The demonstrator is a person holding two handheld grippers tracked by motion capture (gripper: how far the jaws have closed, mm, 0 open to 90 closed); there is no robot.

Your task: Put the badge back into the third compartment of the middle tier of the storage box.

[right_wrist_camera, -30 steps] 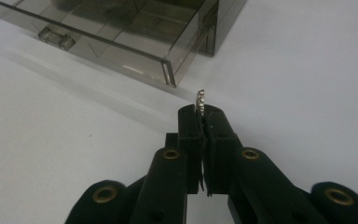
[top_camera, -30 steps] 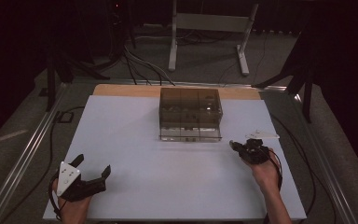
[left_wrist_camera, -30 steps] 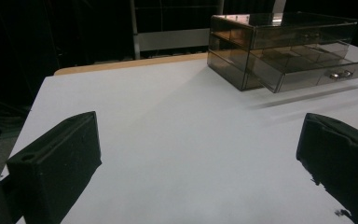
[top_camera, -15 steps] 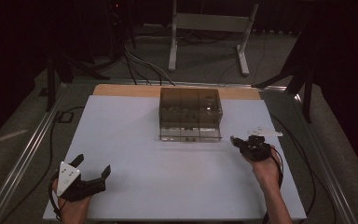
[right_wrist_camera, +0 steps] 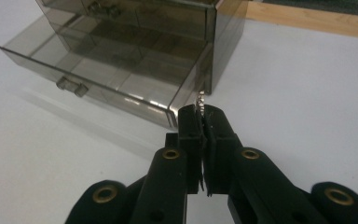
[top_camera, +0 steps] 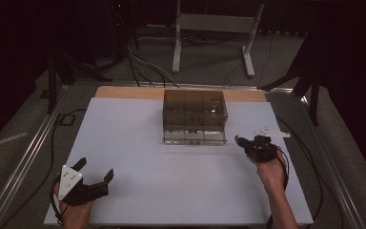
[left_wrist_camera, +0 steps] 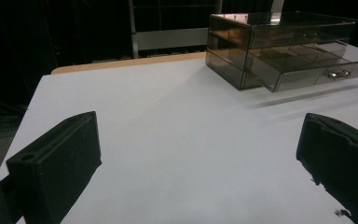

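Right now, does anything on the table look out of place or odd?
Only the smoked-plastic drawer box: its bottom drawer is pulled out past the frame while the upper ones sit flush. The right gripper is shut on a small metal chain beside its corner. Nothing is spilled or damaged.

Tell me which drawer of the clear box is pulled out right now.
The bottom drawer of the smoky clear box is open: its front with the small knob juts past the box frame, while the drawers above sit flush.

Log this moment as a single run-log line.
left tool: open, idle on table | right tool: shut on small metal piece, near open bottom drawer of organizer box
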